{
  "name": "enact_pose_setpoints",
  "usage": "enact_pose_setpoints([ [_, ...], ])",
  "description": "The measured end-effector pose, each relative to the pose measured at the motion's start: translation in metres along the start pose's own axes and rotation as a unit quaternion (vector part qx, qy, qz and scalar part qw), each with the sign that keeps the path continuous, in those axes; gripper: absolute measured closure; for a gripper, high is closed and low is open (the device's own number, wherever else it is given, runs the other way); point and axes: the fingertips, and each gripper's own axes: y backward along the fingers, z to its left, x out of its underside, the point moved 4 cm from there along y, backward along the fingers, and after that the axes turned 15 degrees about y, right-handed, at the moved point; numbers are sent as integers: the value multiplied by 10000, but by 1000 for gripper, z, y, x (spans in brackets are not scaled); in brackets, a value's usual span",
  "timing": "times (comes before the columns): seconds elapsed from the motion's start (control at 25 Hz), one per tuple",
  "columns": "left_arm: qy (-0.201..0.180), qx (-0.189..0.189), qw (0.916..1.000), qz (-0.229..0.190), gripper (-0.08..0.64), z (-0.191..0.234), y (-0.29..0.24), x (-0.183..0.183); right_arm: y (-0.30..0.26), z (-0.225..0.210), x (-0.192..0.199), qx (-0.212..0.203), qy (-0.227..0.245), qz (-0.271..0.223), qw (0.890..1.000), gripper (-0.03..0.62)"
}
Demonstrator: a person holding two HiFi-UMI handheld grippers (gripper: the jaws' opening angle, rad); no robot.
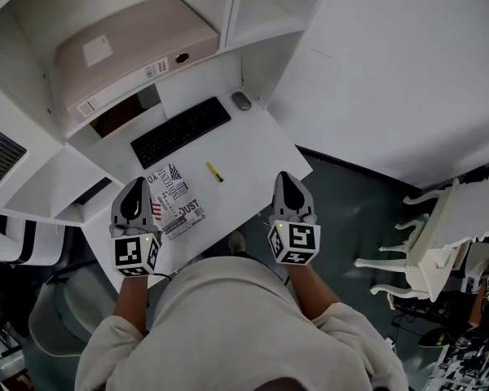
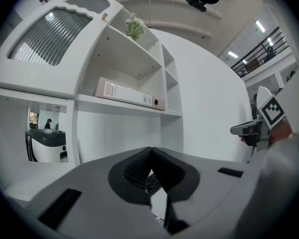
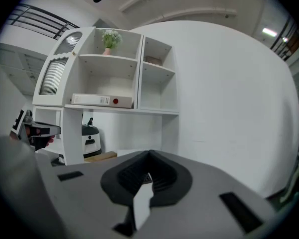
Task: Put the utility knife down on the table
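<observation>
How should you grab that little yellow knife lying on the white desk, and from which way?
Probably around the middle of the yellow knife, coming straight down from above. It lies flat and slanted on the desk, long and thin, so the jaws should close across its narrow sides. Bare desk on both sides leaves room.

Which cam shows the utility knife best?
Head view. The yellow utility knife lies in the open on the table, beside the printed sheet and near the keyboard. Neither gripper view shows it: both look out at the shelves and the wall.
</observation>
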Motion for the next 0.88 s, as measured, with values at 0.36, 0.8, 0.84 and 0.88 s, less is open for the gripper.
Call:
enact_pose_setpoints([
  [0.36, -37, 61, 10000, 40, 560, -1, 1, 2, 5, 2, -3, 77, -10, -106, 9999, 591],
  [0.8, -46, 74, 10000, 46, 560, -1, -1, 0, 2, 0, -4, 57, -40, -107, 9999, 591],
  [0.84, -49, 74, 10000, 44, 560, -1, -2, 0, 2, 0, -4, 58, -41, -110, 9999, 591],
  [0.88, -51, 75, 9999, 43, 560, -1, -2, 0, 1, 0, -4, 59, -42, -113, 9999, 591],
])
